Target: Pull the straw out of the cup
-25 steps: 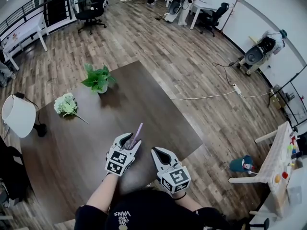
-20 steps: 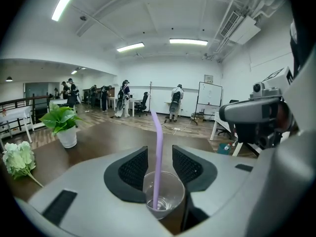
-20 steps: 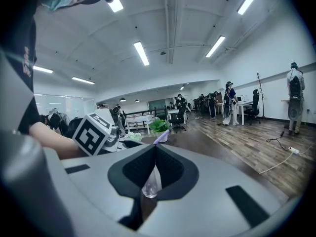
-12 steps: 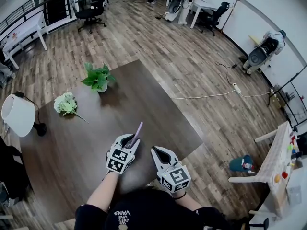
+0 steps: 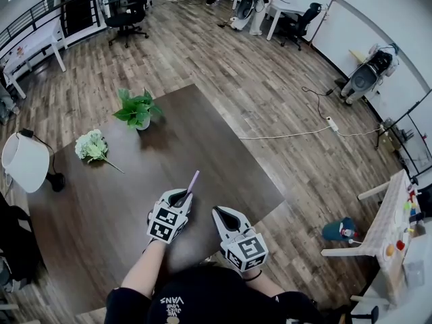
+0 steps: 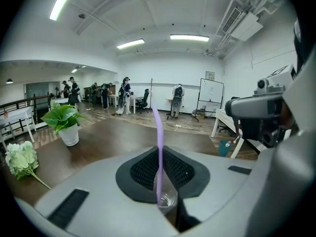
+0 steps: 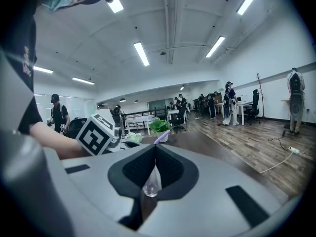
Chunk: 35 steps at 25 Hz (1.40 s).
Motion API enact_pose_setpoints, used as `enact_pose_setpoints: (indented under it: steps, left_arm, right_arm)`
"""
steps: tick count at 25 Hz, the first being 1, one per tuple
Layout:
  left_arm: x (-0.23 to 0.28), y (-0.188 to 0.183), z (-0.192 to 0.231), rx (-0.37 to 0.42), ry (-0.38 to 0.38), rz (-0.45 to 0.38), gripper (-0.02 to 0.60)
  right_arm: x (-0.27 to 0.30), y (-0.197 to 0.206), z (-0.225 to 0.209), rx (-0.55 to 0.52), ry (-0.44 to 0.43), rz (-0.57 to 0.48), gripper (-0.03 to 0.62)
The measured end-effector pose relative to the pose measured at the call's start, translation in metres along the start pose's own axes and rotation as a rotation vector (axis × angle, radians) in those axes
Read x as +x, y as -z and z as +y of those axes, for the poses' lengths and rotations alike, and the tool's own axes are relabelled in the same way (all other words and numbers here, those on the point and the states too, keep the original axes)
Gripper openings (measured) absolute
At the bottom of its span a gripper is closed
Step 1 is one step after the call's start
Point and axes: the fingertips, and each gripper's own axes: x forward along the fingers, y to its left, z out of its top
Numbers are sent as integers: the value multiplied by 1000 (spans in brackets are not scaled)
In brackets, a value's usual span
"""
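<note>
A purple straw (image 5: 193, 179) stands up from between the jaws of my left gripper (image 5: 181, 196) near the front of the dark table (image 5: 101, 201). In the left gripper view the straw (image 6: 158, 132) runs up between the black pads (image 6: 180, 169). My left gripper (image 6: 160, 154) has just been closing and is now shut on the straw. The rim of a clear cup (image 6: 167, 200) shows below, at the straw's lower end. My right gripper (image 5: 226, 214) hovers apart to the right, with its jaw tips together (image 7: 155, 158). From there the straw tip (image 7: 162, 137) shows ahead.
A potted green plant (image 5: 137, 110) and a bunch of white flowers (image 5: 91, 146) lie at the table's far left. A white lamp (image 5: 25, 162) stands at the left edge. The table's front right edge runs close to both grippers. Chairs and desks stand far off on the wooden floor.
The left gripper's jaws have drawn in around the straw, and the straw tip now sits slightly higher in the head view. The right gripper has kept still.
</note>
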Motion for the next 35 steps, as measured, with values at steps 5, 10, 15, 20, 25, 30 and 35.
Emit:
enact_pose_setpoints:
  steps: [5, 10, 15, 20, 25, 30, 35]
  left_arm:
    - [-3, -3, 0, -2, -11, -3, 32]
    - [-11, -14, 3, 2, -36, -49, 32]
    - [-18, -28, 4, 6, -47, -98, 31]
    - [-32, -43, 6, 8, -58, -149, 31]
    - [-48, -61, 4, 7, -70, -204, 31]
    - [-68, -80, 1, 14, -79, -263, 31]
    - [-82, -91, -2, 11, -88, -302, 31]
  right_arm:
    - [-3, -2, 0, 3, 1, -4, 17]
    - [-5, -1, 1, 4, -2, -5, 17]
    - [-6, -2, 1, 2, -6, -9, 17]
    - [-6, -3, 4, 0, -9, -13, 17]
    - [-8, -3, 9, -3, -20, -14, 17]
    - [-10, -3, 15, -4, -32, -16, 17]
    - [-13, -3, 19, -8, -40, -16, 17]
